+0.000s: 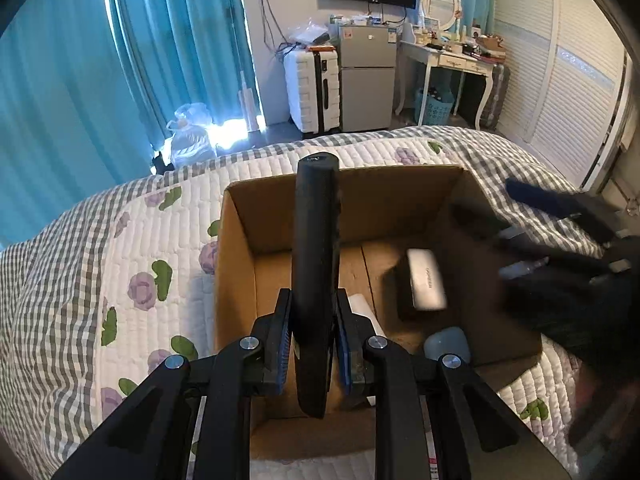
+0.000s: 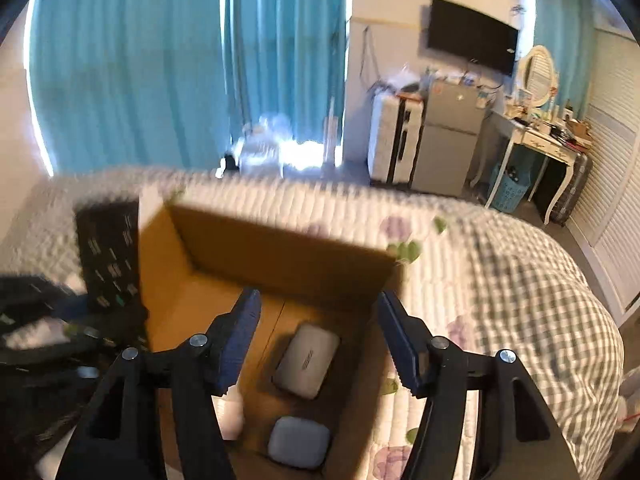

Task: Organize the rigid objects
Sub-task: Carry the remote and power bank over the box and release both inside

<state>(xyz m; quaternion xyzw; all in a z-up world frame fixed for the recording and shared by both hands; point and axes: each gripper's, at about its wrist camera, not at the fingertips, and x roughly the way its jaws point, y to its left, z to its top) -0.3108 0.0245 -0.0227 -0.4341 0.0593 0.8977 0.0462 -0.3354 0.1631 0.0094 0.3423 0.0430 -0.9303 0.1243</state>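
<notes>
My left gripper (image 1: 314, 300) is shut on a long black remote (image 1: 316, 256), held edge-on and upright over the near part of an open cardboard box (image 1: 236, 248). The right wrist view shows the remote's button face (image 2: 108, 256) at the box's left wall. My right gripper (image 2: 318, 294) hangs open above the box (image 2: 280, 252), with nothing pressed between its pads. On the box floor lie a grey oblong case (image 2: 306, 360), a smaller rounded grey case (image 2: 298, 442) and a white object (image 2: 230, 416). The left wrist view shows the right gripper (image 1: 484, 200) blurred over the box's right side.
The box rests on a bed with a quilted floral and checked cover (image 1: 120, 280). Beyond the bed stand teal curtains (image 1: 120, 60), a white suitcase (image 1: 312, 88), a small grey fridge (image 1: 366, 80), a white dressing table (image 1: 448, 60) and a louvred wardrobe (image 1: 560, 80).
</notes>
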